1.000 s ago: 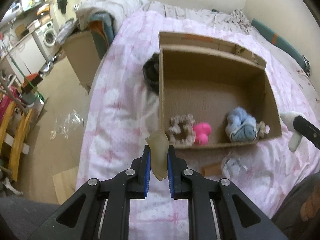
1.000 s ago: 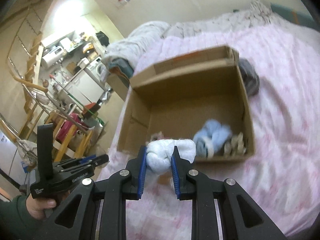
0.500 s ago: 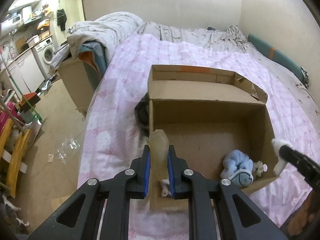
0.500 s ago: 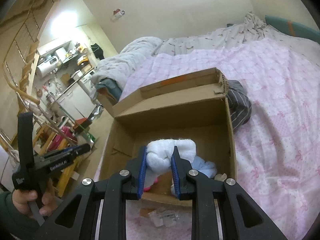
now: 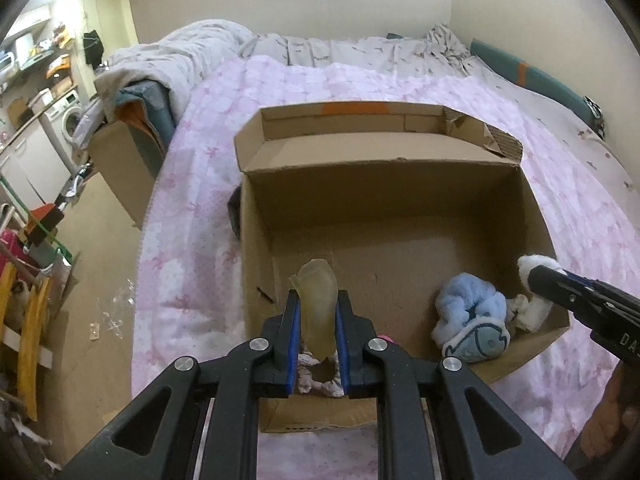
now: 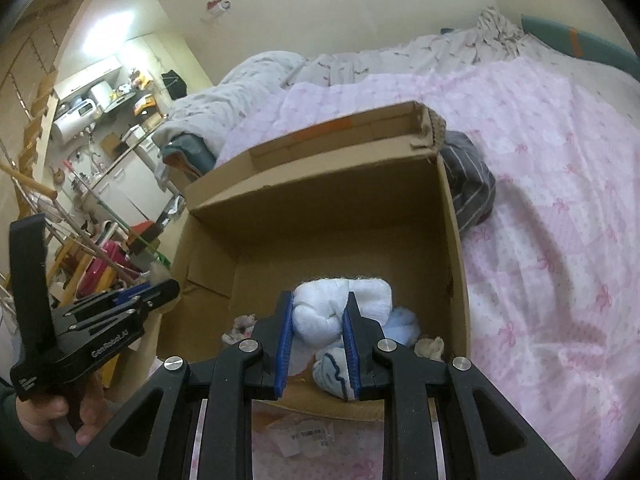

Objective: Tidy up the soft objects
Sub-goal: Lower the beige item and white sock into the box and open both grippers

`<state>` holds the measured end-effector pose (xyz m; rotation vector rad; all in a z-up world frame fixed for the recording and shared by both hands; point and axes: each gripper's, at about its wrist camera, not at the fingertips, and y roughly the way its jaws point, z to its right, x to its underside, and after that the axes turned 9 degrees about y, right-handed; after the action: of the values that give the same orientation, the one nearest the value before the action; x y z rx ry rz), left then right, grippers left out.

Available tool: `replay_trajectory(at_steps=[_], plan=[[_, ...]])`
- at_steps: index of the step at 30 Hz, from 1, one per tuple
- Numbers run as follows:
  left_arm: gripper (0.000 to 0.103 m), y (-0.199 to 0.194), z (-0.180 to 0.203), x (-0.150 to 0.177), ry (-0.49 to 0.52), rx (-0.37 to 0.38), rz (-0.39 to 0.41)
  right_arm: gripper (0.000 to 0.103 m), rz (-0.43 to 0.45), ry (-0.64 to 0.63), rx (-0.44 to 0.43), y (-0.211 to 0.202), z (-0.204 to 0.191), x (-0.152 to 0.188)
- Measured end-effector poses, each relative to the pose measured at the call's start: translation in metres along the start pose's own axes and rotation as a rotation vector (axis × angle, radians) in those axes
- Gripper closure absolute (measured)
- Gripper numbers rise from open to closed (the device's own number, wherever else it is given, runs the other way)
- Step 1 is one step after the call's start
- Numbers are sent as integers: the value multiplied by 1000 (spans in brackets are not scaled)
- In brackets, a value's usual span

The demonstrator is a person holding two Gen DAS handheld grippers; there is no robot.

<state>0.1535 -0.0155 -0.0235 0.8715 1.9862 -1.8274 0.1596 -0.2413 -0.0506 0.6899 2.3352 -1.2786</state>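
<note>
**Two loaded grippers above an open carton**

Left wrist view. Left gripper (image 5: 318, 322) at 6 o'clock, blue pads (image 5: 295, 332) clamped on a yellowish translucent soft piece (image 5: 317, 308) standing upright between them, its tip above the carton floor. Open cardboard box (image 5: 400, 200) at centre on a pink quilt (image 5: 192, 240), far flap folded back toward 12 o'clock. Inside, near the 4 o'clock corner: light blue plush (image 5: 470, 326) with a small whitish item (image 5: 528, 310) just beside it. Directly below the jaws, partly hidden: frilly scrunchie (image 5: 316, 374) and a sliver of pink (image 5: 386, 337). Right gripper (image 5: 576, 300) entering at 3 to 4 o'clock, over the box's right wall, white fluff showing at its tip.

Right wrist view. Right gripper (image 6: 318, 330) at 6 o'clock, pads closed on a white fluffy bundle (image 6: 340, 304) held over the near part of the box (image 6: 320, 216). Light blue plush (image 6: 404, 320) beneath and just right of the bundle; scrunchie (image 6: 242, 326) at 8 o'clock of it. Dark striped fabric (image 6: 470, 184) lying outside the right wall at 2 o'clock. Left gripper (image 6: 120, 308) at 8 to 9 o'clock, seen side-on, held by a hand (image 6: 60, 416) in a dark green sleeve (image 6: 16, 452). Crumpled clear wrapper (image 6: 308, 436) on the quilt before the near wall.
</note>
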Motion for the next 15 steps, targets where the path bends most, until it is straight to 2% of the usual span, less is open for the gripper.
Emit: replay_trajectory(at_steps=[4,15], plan=[[85,2,1,0,-13,17,-3,78,-20,39,-7,3,6,1],[83,4,-2,0,-35,26,-4,78,-7,37,2,3,5,3]])
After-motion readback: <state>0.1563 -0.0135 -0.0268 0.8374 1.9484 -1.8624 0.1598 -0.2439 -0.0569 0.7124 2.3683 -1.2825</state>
